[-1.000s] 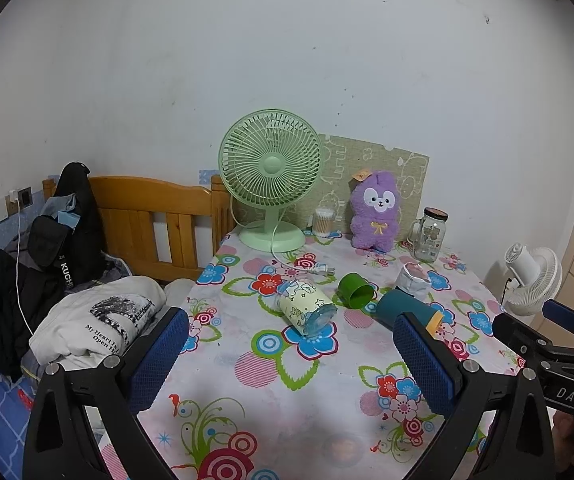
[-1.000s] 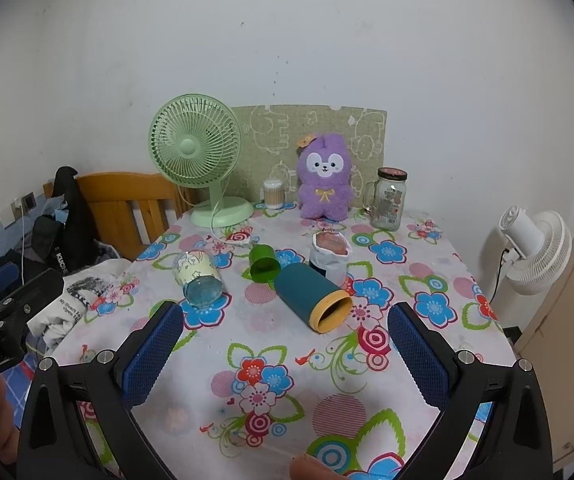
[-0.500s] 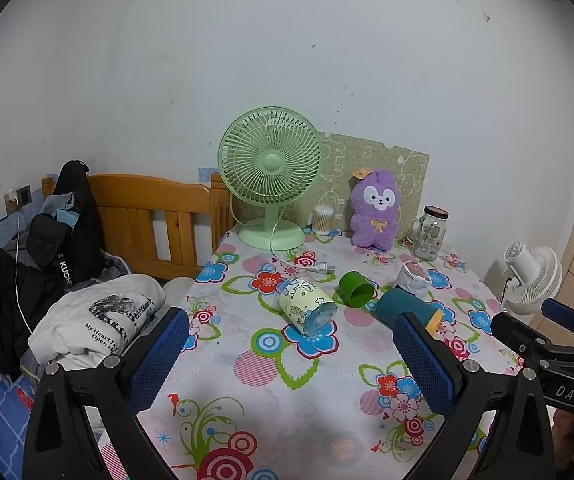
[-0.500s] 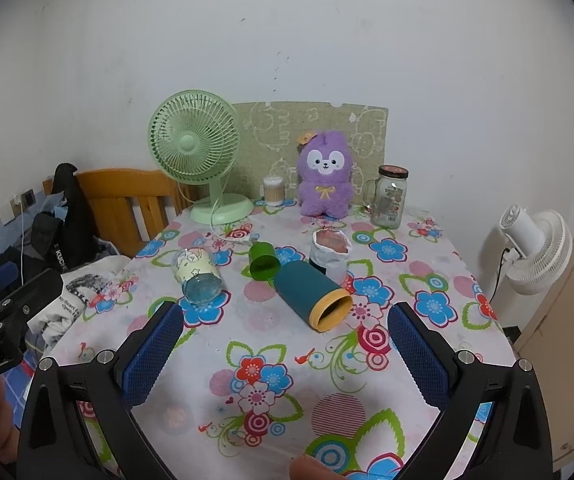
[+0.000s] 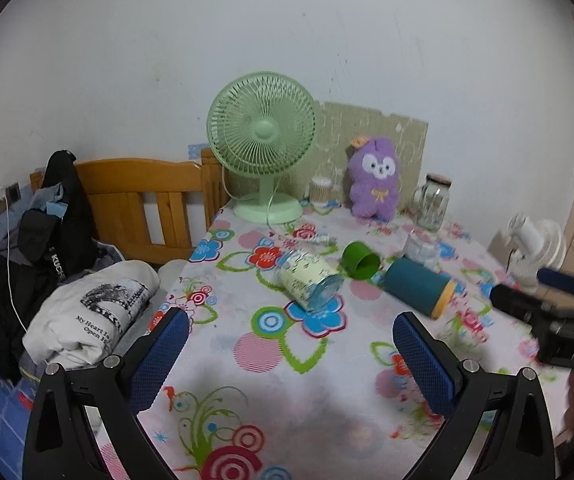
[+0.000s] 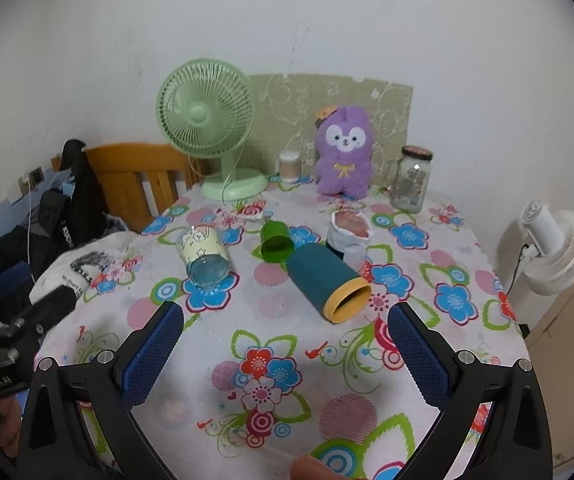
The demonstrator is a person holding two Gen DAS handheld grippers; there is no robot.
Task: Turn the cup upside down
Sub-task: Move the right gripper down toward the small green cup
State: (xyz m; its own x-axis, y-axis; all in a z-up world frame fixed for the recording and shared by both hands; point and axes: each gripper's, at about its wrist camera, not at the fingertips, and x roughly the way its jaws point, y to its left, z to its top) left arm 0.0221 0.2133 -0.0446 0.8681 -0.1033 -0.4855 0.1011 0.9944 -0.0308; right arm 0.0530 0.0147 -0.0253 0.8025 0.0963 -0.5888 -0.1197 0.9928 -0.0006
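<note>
The right gripper (image 6: pixel 285 350) is wide open and holds nothing; its two blue pads (image 6: pixel 153 354) hang over the near part of the table (image 6: pixel 439 336). The left gripper (image 5: pixel 290 354) is wide open and empty too, over the near left part of the table.

Just past the right gripper lies the teal cup (image 6: pixel 327 282), on its side, with its yellow rim facing the near right. Touching its far end is a small green cup (image 6: pixel 275 241), also on its side. To the left, a little apart, a glass cup with a pale yellow print (image 6: pixel 203 257) lies down with its thick bottom toward us. Behind the teal cup stands a small white pouch (image 6: pixel 349 235).

The table wears a white cloth with bright flowers. At the far edge, from left to right, stand a green fan (image 6: pixel 214 128), a small tub (image 6: pixel 290 166), a purple plush toy (image 6: pixel 344 151) and a glass jar (image 6: pixel 411 178). A white fan (image 6: pixel 555 250) stands off to the right of the table. To the left are a wooden bed frame (image 6: pixel 135 176) and a pile of clothes (image 5: pixel 87 312).

Since a second ago, the left gripper has moved in closer, so the cups look bigger in its view. The right gripper has shifted only a little. No cup has moved.
</note>
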